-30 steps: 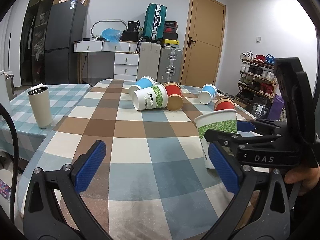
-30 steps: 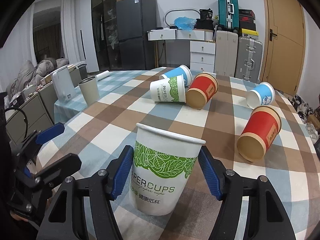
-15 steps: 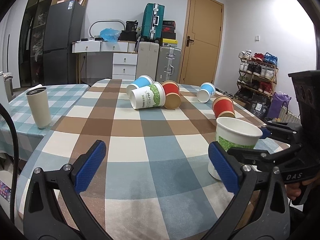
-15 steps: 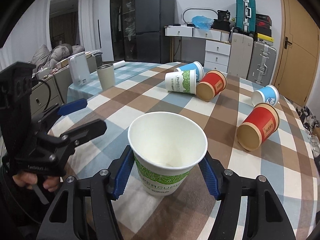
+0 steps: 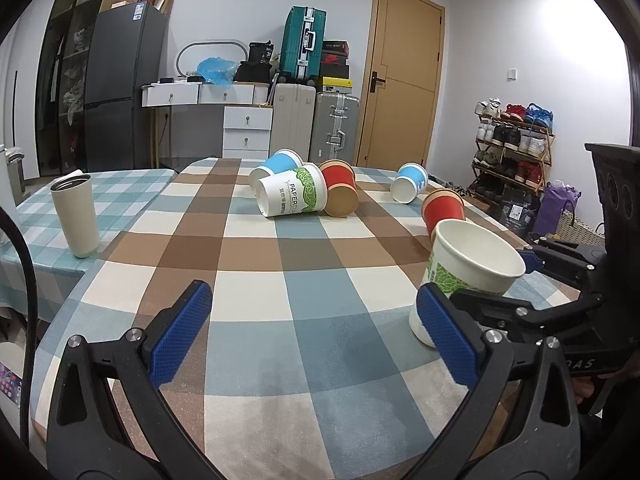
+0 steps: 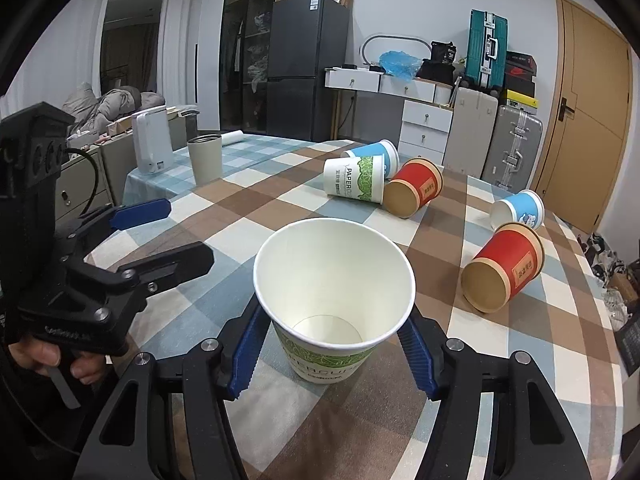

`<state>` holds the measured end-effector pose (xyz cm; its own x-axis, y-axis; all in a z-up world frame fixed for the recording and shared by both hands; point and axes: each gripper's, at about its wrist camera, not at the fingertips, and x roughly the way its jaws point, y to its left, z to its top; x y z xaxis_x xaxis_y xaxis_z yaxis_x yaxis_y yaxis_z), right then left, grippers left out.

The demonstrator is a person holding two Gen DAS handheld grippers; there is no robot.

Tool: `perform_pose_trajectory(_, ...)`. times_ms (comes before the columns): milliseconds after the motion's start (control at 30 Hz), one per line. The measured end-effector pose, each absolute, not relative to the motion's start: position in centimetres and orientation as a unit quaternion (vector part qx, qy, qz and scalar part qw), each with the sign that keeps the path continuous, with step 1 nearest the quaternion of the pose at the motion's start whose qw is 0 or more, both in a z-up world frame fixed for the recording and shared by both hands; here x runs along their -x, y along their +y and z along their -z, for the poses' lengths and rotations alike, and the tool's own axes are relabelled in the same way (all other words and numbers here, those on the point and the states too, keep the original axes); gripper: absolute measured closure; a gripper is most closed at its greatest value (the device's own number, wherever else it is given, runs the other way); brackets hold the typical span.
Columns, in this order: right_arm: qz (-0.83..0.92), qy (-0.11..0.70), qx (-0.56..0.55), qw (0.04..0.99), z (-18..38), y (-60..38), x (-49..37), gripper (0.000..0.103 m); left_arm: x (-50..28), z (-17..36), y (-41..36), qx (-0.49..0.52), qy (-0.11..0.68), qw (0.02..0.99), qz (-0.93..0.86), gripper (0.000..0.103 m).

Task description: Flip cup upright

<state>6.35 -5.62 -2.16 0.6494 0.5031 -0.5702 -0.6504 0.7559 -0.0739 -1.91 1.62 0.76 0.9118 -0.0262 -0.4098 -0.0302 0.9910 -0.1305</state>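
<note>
White, green-leafed paper cup (image 6: 334,292) stands mouth-up, clamped by the right tool (image 6: 334,344); left tool (image 5: 310,340) gapes, holding nothing.

Left tool (image 5: 316,328) spread wide above checked tabletop (image 5: 280,264), nothing between blue pads (image 5: 182,330). At right: white-and-green cup (image 5: 468,268), mouth up and tilted, clamped by right tool (image 5: 516,280). Further back: five cups on their sides; beige tumbler (image 5: 75,216) upright at left.

A dark fridge (image 5: 120,84) is set against the pale wall, beside white drawers (image 5: 246,130) and stacked suitcases (image 5: 304,46); a wooden door (image 5: 404,80) and shoe rack (image 5: 514,136) are seen rightward
</note>
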Motion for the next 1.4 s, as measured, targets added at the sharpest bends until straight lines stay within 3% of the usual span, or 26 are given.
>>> perform_pose_trajectory(400,-0.329,0.266,0.142,0.895,2.6,-5.4,-6.2,0.036,1.9,-0.7,1.6,0.067,0.210,0.975,0.000,0.001)
perform_pose_trajectory(567,-0.330,0.251,0.127,0.901,2.1,-6.6,-5.7,0.011,2.0,-0.8,1.1,0.069,0.206,0.976,0.006,0.001)
perform_pose_trajectory(733,-0.338,0.224,0.094,0.909,1.8,-9.2,-5.1,0.001,2.4,-1.1,0.9,0.074,0.196,0.978,0.019,0.001)
perform_pose_trajectory(967,-0.347,0.178,0.039,0.920,1.1,-12.2,-5.1,0.000,2.6,-1.2,0.8,0.073,0.195,0.978,0.026,0.001)
perform_pose_trajectory(1400,-0.362,0.186,0.018,0.913,1.7,-13.3,-5.9,0.000,2.7,-1.1,-0.6,0.049,0.196,0.979,0.041,0.001)
